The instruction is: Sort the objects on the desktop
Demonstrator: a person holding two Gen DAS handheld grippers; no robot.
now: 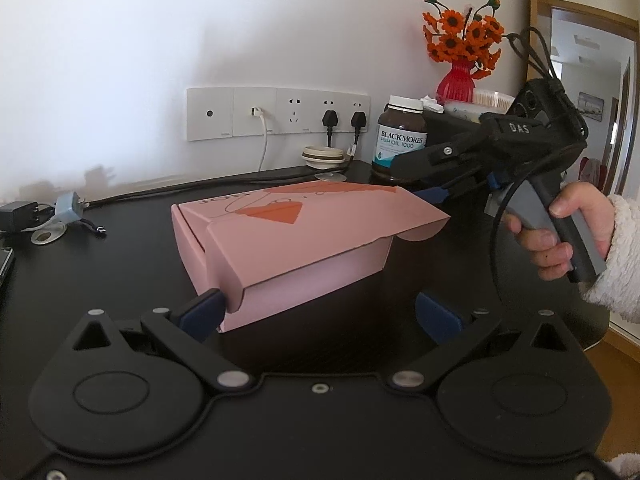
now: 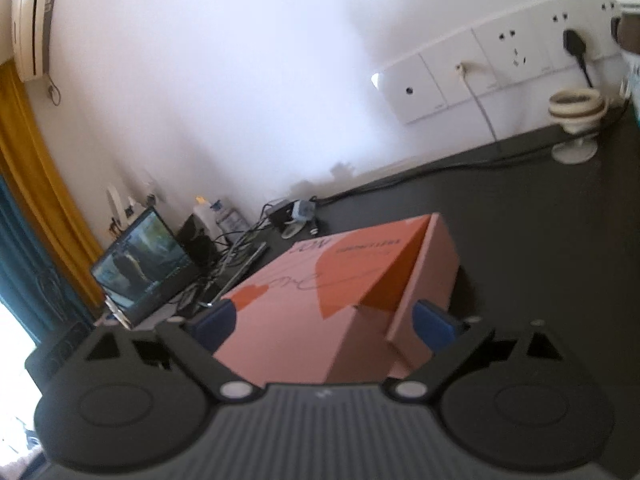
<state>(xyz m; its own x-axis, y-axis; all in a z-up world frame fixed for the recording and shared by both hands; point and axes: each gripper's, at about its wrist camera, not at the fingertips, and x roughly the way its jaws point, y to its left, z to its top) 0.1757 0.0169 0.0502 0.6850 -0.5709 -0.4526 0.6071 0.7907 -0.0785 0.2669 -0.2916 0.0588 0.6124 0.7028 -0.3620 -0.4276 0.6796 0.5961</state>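
A pink box (image 1: 288,240) sits mid-bench (image 1: 120,280), lid ajar, flanked by the spread, empty left claw (image 1: 320,312) and right claw (image 2: 324,322), while a supplement bottle (image 1: 401,136), charger (image 1: 70,208) and cables apparently await sorting.

Premises: a room in a home, used as a work corner. A dark desk (image 1: 120,256) stands against a white wall with a row of wall sockets (image 1: 278,113), two holding black plugs. On the far right, a red vase of orange flowers (image 1: 460,52) and a fish-oil bottle (image 1: 401,136). At left, a laptop (image 2: 144,264), tangled cables, yellow and teal curtains (image 2: 36,200), a wall air conditioner (image 2: 34,16). A doorway (image 1: 592,92) opens onto another room.
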